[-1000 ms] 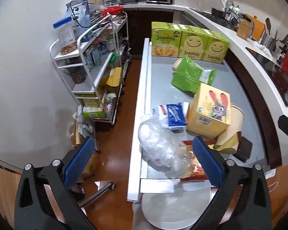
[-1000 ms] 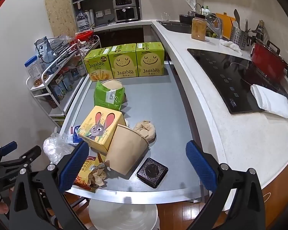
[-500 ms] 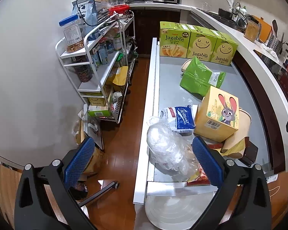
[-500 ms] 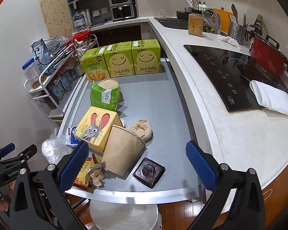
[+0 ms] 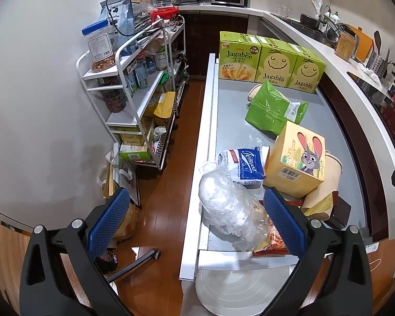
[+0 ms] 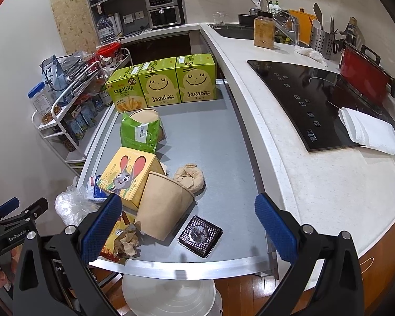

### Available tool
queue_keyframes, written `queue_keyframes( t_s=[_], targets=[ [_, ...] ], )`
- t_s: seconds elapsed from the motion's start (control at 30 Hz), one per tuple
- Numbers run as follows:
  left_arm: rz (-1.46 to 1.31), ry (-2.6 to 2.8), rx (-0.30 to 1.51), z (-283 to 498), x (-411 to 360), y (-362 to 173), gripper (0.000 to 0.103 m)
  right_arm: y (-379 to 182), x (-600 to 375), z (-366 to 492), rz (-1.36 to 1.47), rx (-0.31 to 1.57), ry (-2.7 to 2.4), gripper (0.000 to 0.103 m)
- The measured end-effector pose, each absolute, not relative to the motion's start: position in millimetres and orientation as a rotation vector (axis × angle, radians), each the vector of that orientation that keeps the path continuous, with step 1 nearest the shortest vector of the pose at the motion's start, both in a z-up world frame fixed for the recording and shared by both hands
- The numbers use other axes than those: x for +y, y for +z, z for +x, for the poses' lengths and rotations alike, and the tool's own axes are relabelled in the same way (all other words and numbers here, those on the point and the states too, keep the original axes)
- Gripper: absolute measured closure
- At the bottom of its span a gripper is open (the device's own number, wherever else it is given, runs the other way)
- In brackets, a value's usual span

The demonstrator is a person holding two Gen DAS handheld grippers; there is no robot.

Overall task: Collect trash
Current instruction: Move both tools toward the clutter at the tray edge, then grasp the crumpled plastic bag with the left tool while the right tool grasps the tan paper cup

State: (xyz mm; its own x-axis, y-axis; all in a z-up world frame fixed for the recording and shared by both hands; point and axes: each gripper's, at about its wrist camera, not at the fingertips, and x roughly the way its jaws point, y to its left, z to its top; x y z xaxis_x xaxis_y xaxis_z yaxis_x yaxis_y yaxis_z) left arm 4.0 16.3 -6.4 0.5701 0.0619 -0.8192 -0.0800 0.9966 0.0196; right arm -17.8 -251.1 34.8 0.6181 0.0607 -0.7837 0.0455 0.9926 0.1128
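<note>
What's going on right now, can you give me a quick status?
Both jaws open, empty. Left gripper lined up on crumpled plastic bag at table edge. Yellow rabbit box and tissue pack crowd it.

The desk [image 6: 223, 144] is bare along its right side and middle. The near left corner is crowded: plastic bag [image 5: 231, 208], yellow box [image 6: 129, 176], paper cup [image 6: 163, 208], seemingly touching one another.

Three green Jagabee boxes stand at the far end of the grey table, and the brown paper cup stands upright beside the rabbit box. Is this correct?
Not quite. The brown paper cup lies tipped on its side against the rabbit box, as the right wrist view shows. The three Jagabee boxes do stand at the far end of the grey table.
</note>
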Motion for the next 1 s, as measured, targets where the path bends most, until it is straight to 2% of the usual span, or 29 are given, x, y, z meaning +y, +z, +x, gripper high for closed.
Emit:
queue_keyframes(
  t_s=[0.57, 0.8, 1.0],
  targets=[
    [-0.021, 0.020, 0.975, -4.4, 18.5, -12.1, 0.001, 32.2, -252.8, -10.4, 0.129, 0.920, 0.016, 0.004],
    [-0.007, -0.032, 0.987, -14.3, 17.1, -22.7, 0.001, 14.2, -253.0, -2.4, 0.253, 1.005, 0.076, 0.016],
    [-0.063, -0.075, 1.031, -7.8, 18.6, -40.8, 0.001, -12.9, -237.4, 14.4, 0.313, 1.091, 0.080, 0.017]
  ],
)
